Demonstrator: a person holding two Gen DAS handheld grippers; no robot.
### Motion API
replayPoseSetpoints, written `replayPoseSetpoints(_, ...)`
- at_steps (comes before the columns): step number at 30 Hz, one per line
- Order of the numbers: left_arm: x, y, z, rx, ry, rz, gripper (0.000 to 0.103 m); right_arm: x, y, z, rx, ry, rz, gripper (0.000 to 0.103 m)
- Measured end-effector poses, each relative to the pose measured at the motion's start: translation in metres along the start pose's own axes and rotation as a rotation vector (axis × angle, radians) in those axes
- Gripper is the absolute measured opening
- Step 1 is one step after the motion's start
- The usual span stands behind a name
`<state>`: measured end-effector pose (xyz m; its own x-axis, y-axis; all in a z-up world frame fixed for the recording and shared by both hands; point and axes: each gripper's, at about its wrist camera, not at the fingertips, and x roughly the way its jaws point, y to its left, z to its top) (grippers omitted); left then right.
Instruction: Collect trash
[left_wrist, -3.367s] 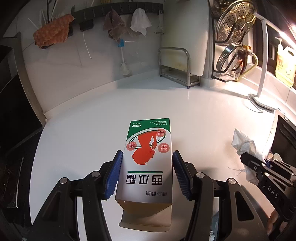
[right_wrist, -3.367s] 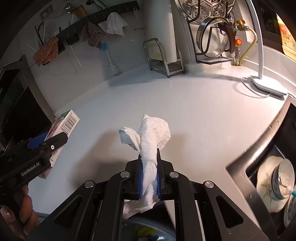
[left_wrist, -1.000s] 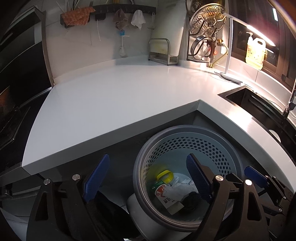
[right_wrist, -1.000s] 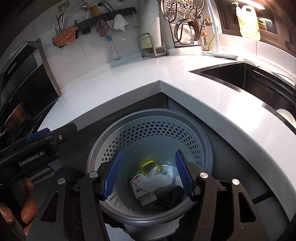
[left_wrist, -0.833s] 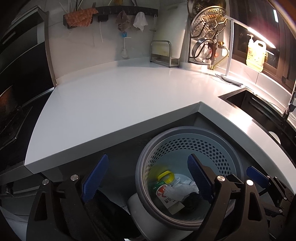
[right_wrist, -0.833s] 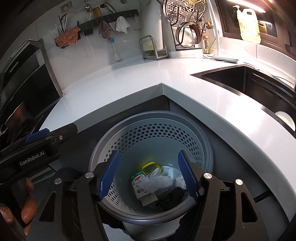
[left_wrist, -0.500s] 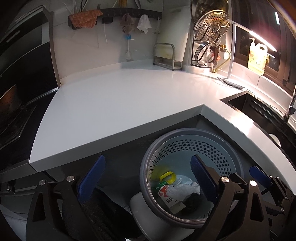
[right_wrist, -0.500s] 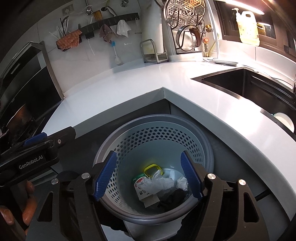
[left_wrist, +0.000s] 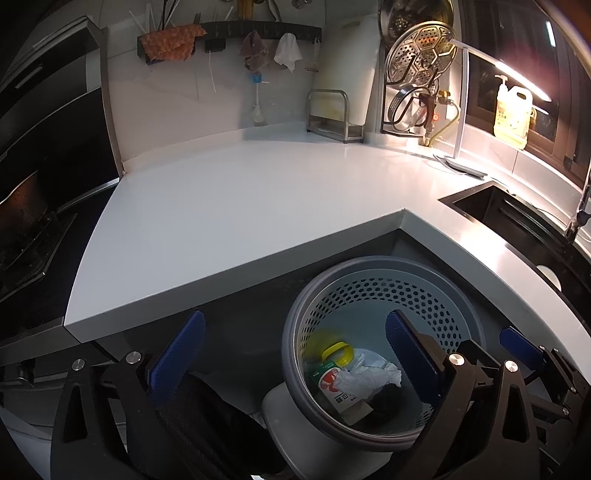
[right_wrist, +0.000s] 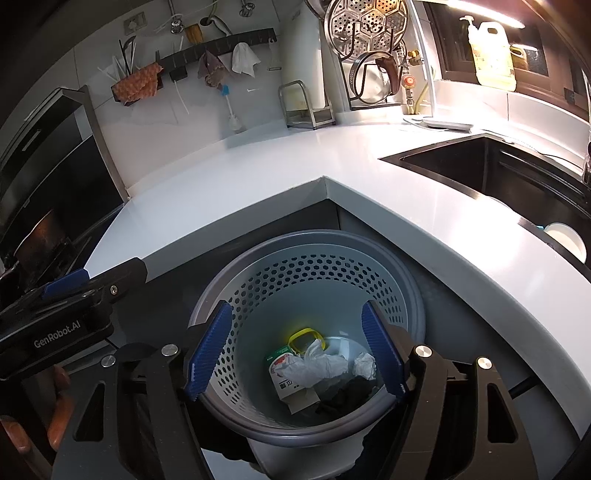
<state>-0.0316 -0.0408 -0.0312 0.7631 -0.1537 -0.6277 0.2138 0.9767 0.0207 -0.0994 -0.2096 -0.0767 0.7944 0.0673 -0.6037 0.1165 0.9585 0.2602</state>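
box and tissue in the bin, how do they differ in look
The box is flat-sided printed card, green, red and white, with an open flap; the tissue is plain white, crumpled and shapeless. The tissue lies partly on top of the box. Both rest at the bottom of the perforated grey bin.

Carton (right_wrist: 286, 376) and tissue (right_wrist: 321, 363), formerly gripped above the counter, now lie in the bin (right_wrist: 413, 291), apparently loose. Left gripper (left_wrist: 293, 341) jaws have just been opening, empty.

A bin (right_wrist: 402, 280) is set below the counter (right_wrist: 258, 177) corner; a box (right_wrist: 286, 376) and tissue (right_wrist: 321, 363) are held inside.
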Motion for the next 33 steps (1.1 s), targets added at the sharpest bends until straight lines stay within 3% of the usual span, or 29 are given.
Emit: replayPoseSetpoints(33, -0.0042, 0.0060, -0.0005, -0.013, -0.017, 0.049, 0.097, -0.0018, 0.0063, 0.0012, -0.013, -0.007, 0.000, 0.070)
